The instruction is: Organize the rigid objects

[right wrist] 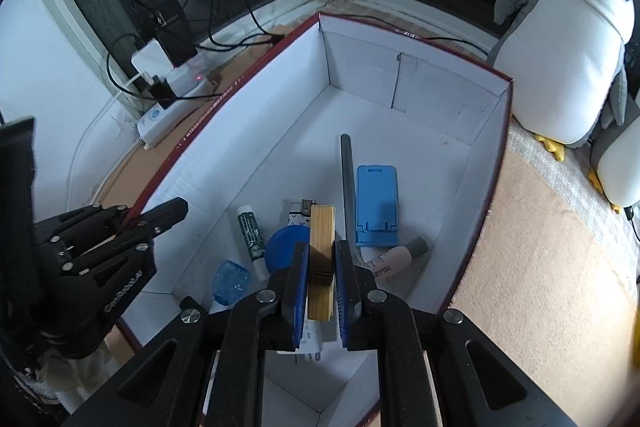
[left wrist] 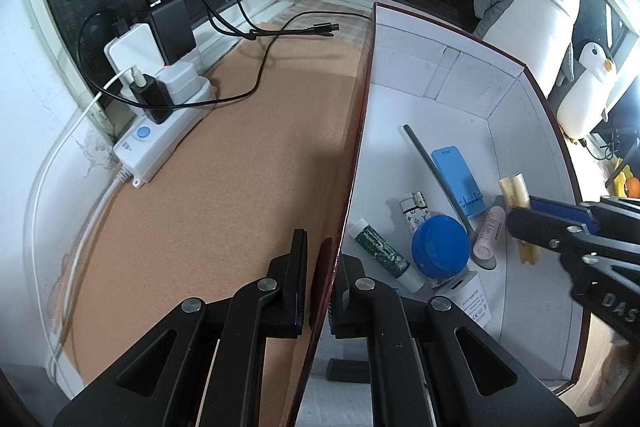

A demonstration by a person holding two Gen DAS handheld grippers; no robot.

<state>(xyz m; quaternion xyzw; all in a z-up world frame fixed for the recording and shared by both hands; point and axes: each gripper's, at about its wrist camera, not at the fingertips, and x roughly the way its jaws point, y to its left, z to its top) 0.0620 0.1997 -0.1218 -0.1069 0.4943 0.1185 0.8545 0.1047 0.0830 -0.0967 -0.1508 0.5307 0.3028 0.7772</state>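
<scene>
- Between my right gripper's (right wrist: 321, 277) pads sits the wooden clothespin (right wrist: 322, 259), pinched along its sides, its free end pointing ahead over the box; I hold it above the heap, not yet let go.
- Under it, on the white floor of the red-edged box (right wrist: 404, 95), lies what I judge is already sorted: a blue round lid (right wrist: 286, 245), a green-labelled tube (right wrist: 251, 237), a patterned lighter (left wrist: 416, 213), a long grey spoon (right wrist: 347, 179), a blue phone stand (right wrist: 376, 203), a pink tube (right wrist: 394, 259), a white power adapter (left wrist: 470, 297) and a clear blue piece (right wrist: 231, 281) in the near corner.
- All of these crowd the near half of the box; the far half is bare, so room is no trouble.
- My left gripper (left wrist: 320, 291) is pressed together on the box's left wall, one finger outside, one inside, steadying it, I take it.
- Left to do, as I read it: lower the clothespin, spread the right jaws, and draw clear without knocking the spoon's handle.
- Outside the box, on the brown mat (left wrist: 240, 147), I see no loose rigid item waiting; only a power strip (left wrist: 160, 131) with chargers and black cables (left wrist: 256, 31) by the window.
- Beyond the right wall stand two plush penguins (right wrist: 560, 39), soft things and no part of my job, I reckon.
- So I judge the task close to its end, though whatever lies behind me I cannot tell.
</scene>
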